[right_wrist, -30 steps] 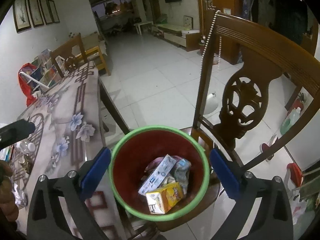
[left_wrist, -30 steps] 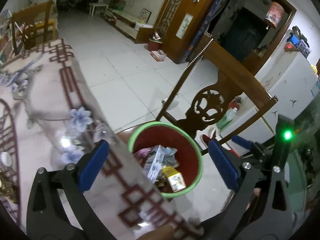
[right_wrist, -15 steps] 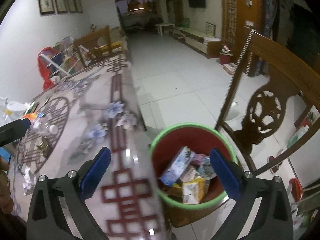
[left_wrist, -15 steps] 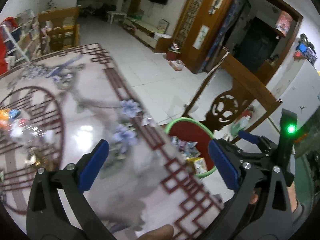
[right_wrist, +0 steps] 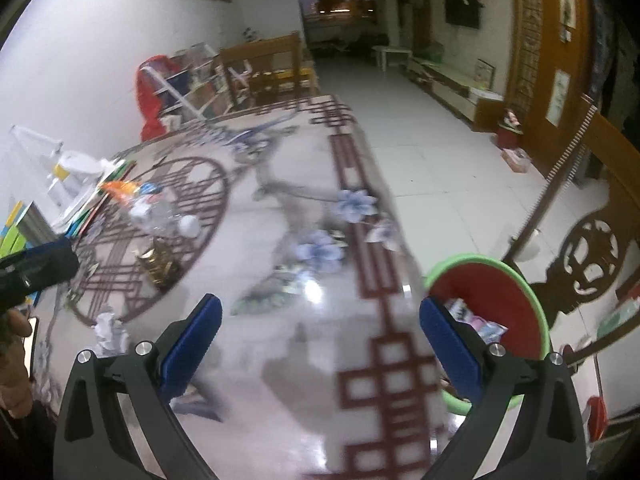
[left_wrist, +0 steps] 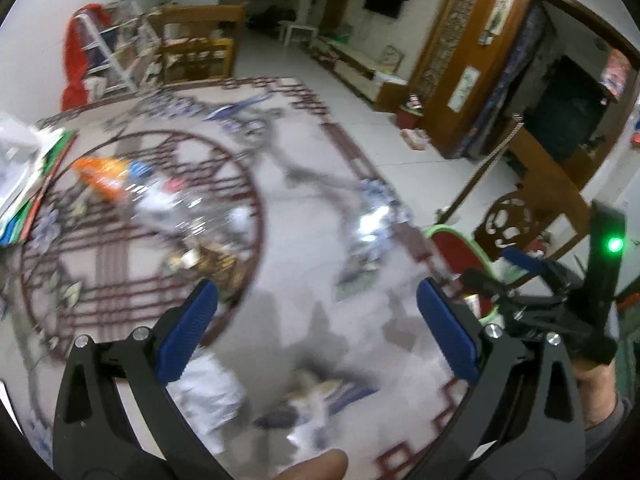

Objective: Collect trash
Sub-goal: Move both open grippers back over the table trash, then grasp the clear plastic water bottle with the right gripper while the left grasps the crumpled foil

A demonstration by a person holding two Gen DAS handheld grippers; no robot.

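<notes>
My left gripper (left_wrist: pixel 316 316) is open and empty above the patterned table (left_wrist: pixel 304 216). My right gripper (right_wrist: pixel 320 328) is open and empty above the table's near edge. A red bin with a green rim (right_wrist: pixel 492 304) stands on a chair beside the table and holds several pieces of trash (right_wrist: pixel 476 320). It also shows in the left wrist view (left_wrist: pixel 460 252). Trash lies on the table: an orange wrapper (left_wrist: pixel 104 176), a clear plastic bottle (left_wrist: pixel 188 208), a gold wrapper (right_wrist: pixel 158 266) and a crumpled white paper (right_wrist: pixel 110 330). The left view is blurred.
A carved wooden chair (right_wrist: pixel 588 240) stands behind the bin. Books and papers (right_wrist: pixel 76 200) are stacked at the table's far left. The other gripper (left_wrist: pixel 560 300) shows at the right of the left wrist view. Open tiled floor (right_wrist: pixel 432 152) lies beyond the table.
Both grippers have swung left, away from above the bin and over the table. The bin has shifted to the right edge of both views. Both stay open.
</notes>
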